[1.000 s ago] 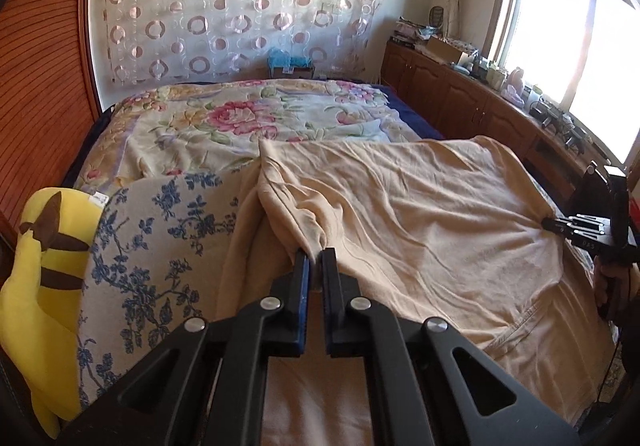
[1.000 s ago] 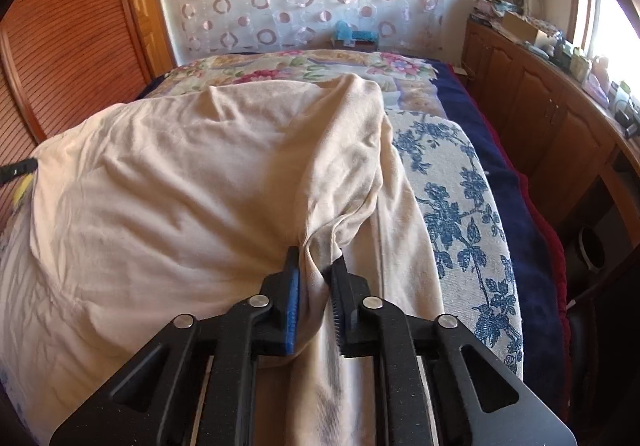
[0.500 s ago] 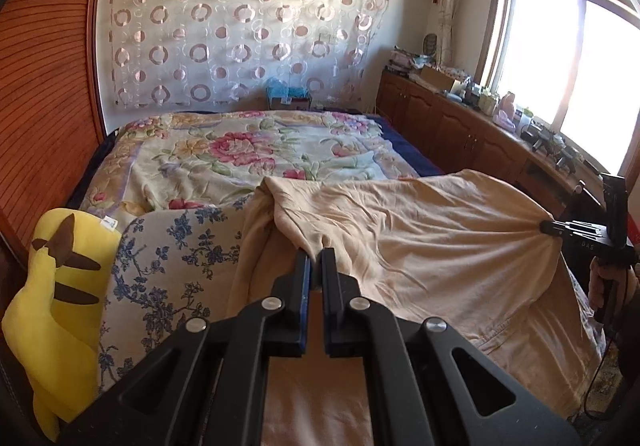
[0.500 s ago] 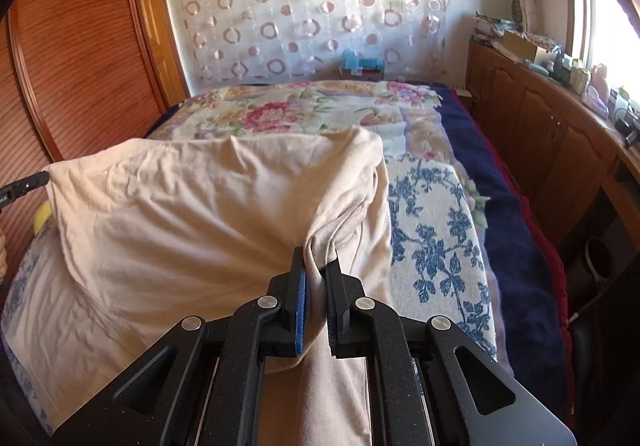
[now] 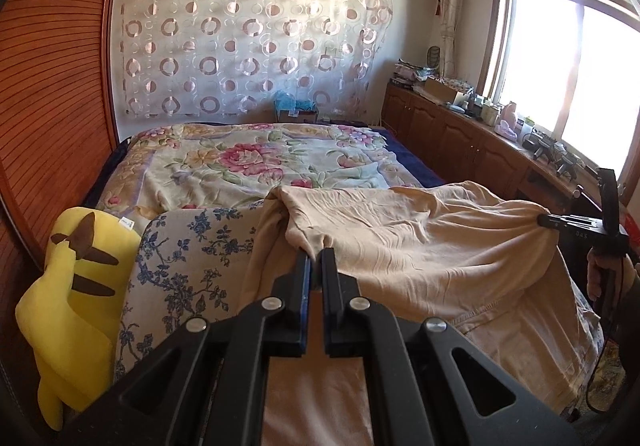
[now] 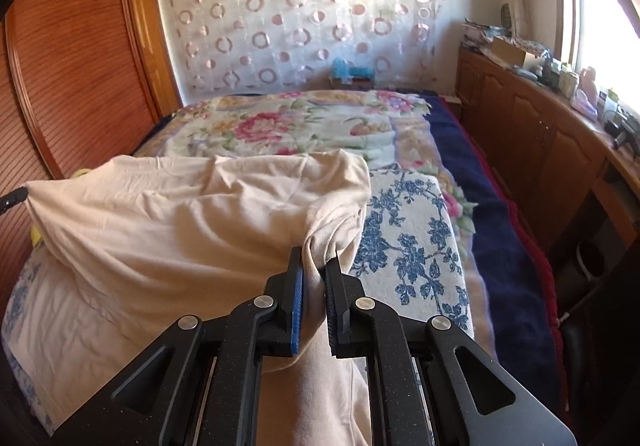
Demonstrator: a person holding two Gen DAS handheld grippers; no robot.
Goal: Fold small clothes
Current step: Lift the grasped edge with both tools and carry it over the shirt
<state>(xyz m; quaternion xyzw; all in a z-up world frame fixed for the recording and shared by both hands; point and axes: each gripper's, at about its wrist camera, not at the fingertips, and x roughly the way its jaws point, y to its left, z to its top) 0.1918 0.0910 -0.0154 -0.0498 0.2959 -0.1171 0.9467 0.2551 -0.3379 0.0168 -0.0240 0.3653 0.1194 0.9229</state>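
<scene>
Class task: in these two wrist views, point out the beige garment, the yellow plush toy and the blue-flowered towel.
beige garment [image 5: 420, 242]: left wrist view, on its wrinkled middle.
yellow plush toy [image 5: 72, 310]: left wrist view, on its yellow body.
blue-flowered towel [image 6: 412, 246]: right wrist view, on its printed top surface.

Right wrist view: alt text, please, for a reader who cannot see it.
The right gripper has its jaws shut on a bunched edge of a beige garment, lifted over a blue-flowered towel on a floral bed. The left gripper's tip pinches the garment's far corner.
</scene>
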